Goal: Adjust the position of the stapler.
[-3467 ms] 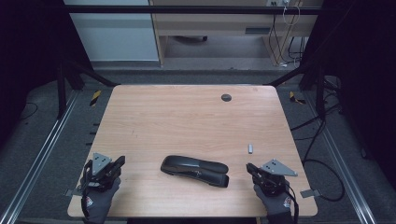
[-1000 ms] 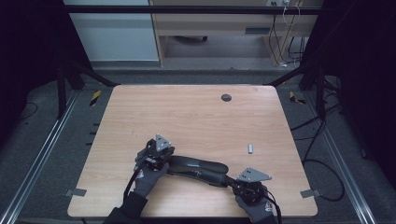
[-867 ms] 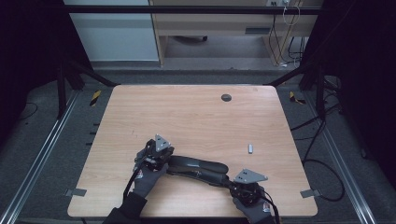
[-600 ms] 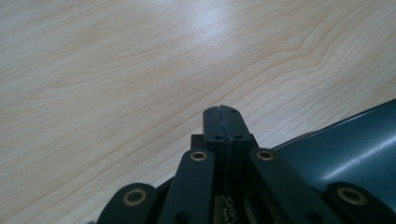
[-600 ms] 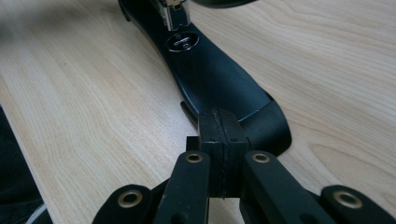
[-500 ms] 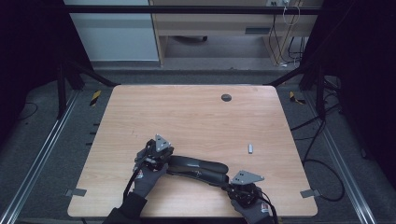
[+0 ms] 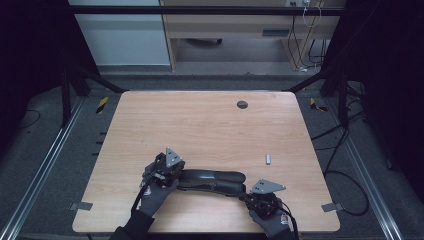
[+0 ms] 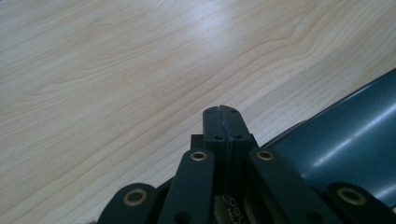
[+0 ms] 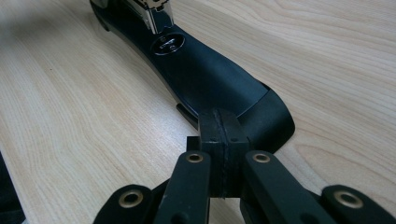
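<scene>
Near the table's six o'clock edge point(image 7: 200, 227), a long black stapler point(image 7: 212, 180) lies with its long axis from nine to three o'clock. Left gripper point(image 7: 167, 170), jaws pressed together on nothing, sits at its nine o'clock end; right gripper point(image 7: 250, 192), likewise closed and empty, touches the three o'clock end. Bare tabletop stretches toward twelve o'clock, a small metal piece point(image 7: 268, 159) near two.

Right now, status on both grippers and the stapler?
Left gripper shut, empty, at one end of the stapler. Right gripper shut, empty, at the other end. Stapler flat on table. Nothing in the way.
</scene>
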Motion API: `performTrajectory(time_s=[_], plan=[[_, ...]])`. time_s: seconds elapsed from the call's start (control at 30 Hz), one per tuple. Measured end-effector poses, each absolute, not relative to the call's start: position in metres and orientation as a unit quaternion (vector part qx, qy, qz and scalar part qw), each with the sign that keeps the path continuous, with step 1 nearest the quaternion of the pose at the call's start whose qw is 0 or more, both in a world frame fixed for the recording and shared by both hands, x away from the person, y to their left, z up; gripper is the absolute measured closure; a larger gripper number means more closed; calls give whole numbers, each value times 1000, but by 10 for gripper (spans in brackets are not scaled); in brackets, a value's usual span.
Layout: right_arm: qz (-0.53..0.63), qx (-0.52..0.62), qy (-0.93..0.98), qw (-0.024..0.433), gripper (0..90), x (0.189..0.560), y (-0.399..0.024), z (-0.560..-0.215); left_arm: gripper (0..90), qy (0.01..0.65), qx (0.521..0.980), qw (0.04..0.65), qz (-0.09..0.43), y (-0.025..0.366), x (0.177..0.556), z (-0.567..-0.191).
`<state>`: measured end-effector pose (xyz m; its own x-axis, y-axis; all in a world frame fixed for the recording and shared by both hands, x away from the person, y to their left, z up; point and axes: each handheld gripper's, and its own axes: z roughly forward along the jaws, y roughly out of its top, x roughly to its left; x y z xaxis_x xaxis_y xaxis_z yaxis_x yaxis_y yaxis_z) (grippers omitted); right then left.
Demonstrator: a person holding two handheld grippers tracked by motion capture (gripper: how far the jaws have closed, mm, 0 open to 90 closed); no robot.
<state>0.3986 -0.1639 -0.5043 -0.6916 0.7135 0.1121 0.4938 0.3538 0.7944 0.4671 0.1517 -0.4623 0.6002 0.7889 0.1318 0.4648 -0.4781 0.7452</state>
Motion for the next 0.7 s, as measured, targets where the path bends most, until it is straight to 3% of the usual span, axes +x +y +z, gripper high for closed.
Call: performTrajectory(time_s=[0.43,0.7], plan=[[428,380,809,135,900,401,-166,-504,897,374,820,352,252,154,457,-460],[448,389,790,156,900,398,-176,-496,806,385,797,381,266,171,448,-447]])
